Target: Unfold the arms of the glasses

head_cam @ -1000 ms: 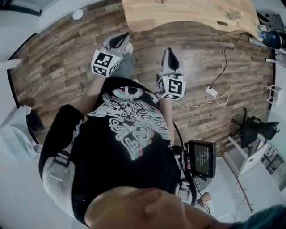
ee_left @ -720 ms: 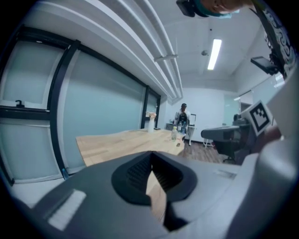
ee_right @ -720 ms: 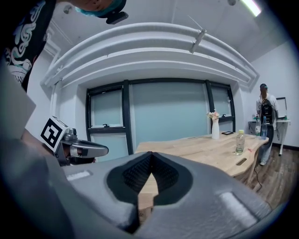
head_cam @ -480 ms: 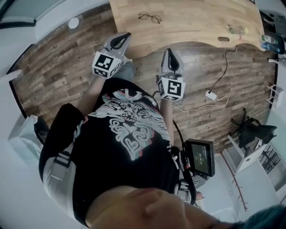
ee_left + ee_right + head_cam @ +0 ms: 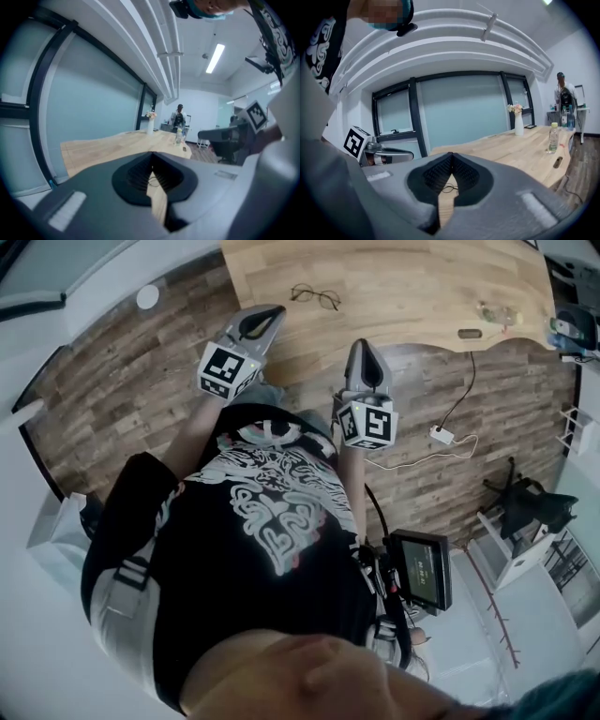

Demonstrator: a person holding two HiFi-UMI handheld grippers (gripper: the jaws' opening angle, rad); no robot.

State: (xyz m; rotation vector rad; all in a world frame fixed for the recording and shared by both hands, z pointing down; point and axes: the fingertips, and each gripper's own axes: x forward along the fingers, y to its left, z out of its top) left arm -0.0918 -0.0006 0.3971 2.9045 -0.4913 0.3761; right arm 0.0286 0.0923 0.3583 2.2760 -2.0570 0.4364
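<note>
Lying on light wooden worktop (image 5: 412, 282): thin dark wire-framed glasses (image 5: 314, 296), well apart from both grippers. Hovering near worktop's front edge: grey left gripper (image 5: 270, 313), jaws pressing together, gripping nothing; grey right gripper (image 5: 364, 345), jaws likewise touching at tips, gripping nothing. Glasses' arms too small to judge.

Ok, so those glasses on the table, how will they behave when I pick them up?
Probably very light: the glasses show only a thin wire frame. That thin wire likely bends easily, so a hard squeeze could deform it. On the smooth wooden table they may slide rather than lift if nudged sideways.
</note>
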